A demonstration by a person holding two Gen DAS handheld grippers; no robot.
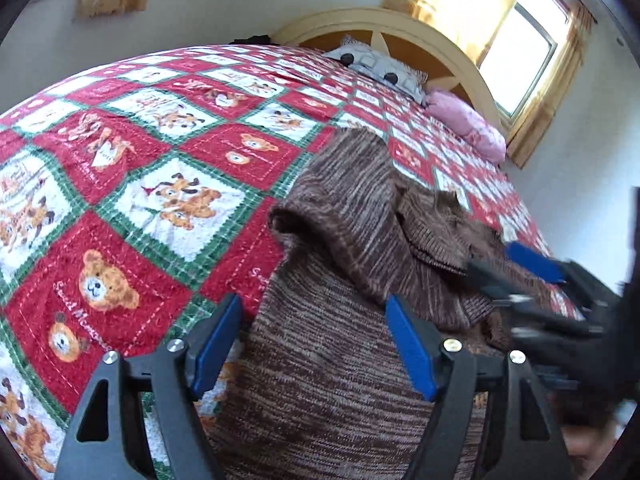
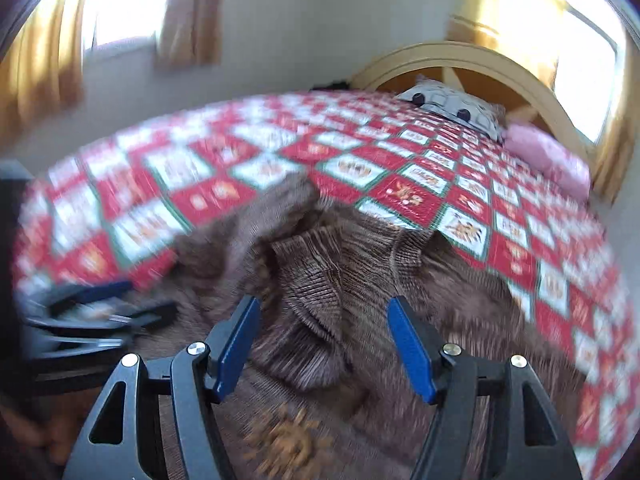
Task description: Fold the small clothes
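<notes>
A brown knitted sweater [image 1: 344, 216] lies crumpled on a bed with a red, white and green teddy-bear quilt [image 1: 120, 184]. One part is folded over its body. My left gripper [image 1: 316, 340] hangs open above the sweater's near left edge, with nothing pressed between its blue pads. In the blurred right wrist view, my right gripper [image 2: 324, 340] stands open over a ribbed fold of the sweater [image 2: 316, 280] and grips nothing. Each gripper shows in the other's view: the right gripper [image 1: 532, 276] at the right, the left gripper [image 2: 92, 308] at the left.
A grey-white pillow with dark buttons [image 1: 376, 66] and a pink pillow [image 1: 464, 124] lie at the arched wooden headboard [image 1: 400, 24]. Curtained windows [image 1: 520, 40] are behind it. The quilt stretches far to the left of the sweater.
</notes>
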